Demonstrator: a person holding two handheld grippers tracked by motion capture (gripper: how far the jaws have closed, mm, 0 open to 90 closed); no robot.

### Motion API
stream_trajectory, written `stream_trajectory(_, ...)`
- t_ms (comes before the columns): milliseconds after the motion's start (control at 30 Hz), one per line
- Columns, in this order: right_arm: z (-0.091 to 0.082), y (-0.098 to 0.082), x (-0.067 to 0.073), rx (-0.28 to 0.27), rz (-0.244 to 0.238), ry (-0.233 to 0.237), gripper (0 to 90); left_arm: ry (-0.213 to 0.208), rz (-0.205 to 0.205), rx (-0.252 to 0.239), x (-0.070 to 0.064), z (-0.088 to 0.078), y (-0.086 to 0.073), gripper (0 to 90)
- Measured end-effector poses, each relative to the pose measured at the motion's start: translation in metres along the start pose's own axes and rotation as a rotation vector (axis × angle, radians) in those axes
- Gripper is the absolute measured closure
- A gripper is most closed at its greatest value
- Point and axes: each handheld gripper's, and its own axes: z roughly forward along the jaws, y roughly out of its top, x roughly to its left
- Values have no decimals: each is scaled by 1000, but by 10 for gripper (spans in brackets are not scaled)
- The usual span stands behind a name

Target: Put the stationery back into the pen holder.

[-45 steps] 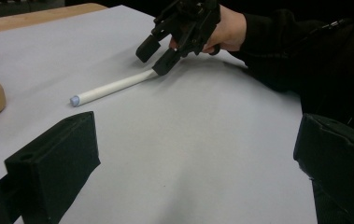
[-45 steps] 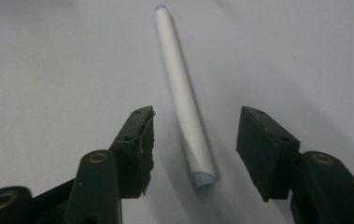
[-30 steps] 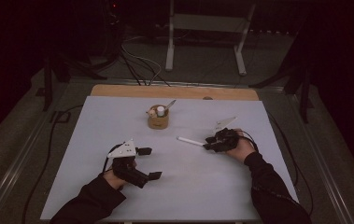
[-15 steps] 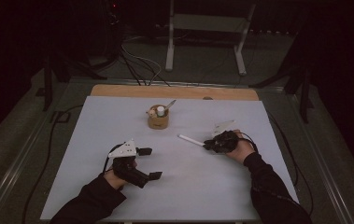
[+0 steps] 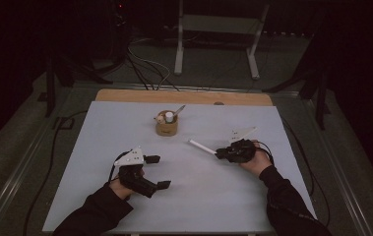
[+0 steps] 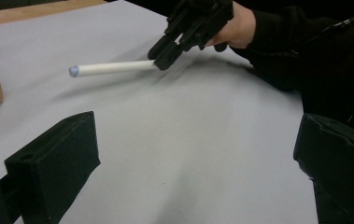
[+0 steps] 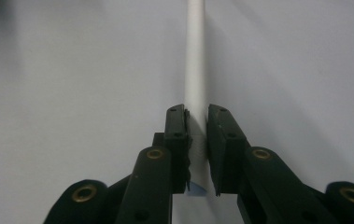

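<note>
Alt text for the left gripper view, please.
The right gripper, held in a hand, is shut on one end of a white stick above the pale table. The left gripper's own black jaws stand wide apart in the foreground.

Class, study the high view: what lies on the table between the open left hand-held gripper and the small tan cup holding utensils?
Nothing: between the left hand-held gripper and the small tan cup, the pale grey table top is bare in the high view.
</note>
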Motion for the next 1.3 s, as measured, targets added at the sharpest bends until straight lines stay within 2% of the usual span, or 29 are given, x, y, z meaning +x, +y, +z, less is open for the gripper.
stream_trajectory(67, -1, 0, 1, 2, 6, -3, 795, 0, -2, -2, 0, 0, 0, 8)
stream_trajectory(100, -4, 0, 5, 6, 34, -7, 795, 5, -3, -1, 1, 0, 0, 8)
stream_trajectory(133, -4, -1, 7, 5, 40, -8, 795, 6, -2, -1, 0, 0, 0, 8)
stream_trajectory(367, -7, -2, 18, 6, 65, -20, 795, 12, -2, 0, 0, 0, 1, 8)
stream_trajectory(700, -15, -8, 41, -28, 116, -15, 795, 22, -15, -4, 1, -1, 1, 7)
stream_trajectory(900, -18, -13, 55, -62, 126, 2, 795, 24, -32, -5, 2, -1, 0, 7)
stream_trajectory(1033, -22, -15, 62, -89, 140, 8, 795, 29, -31, -1, 1, 0, 0, 7)
stream_trajectory(1300, -21, -17, 72, -93, 171, 14, 795, 39, -23, 0, -1, 3, -1, 7)
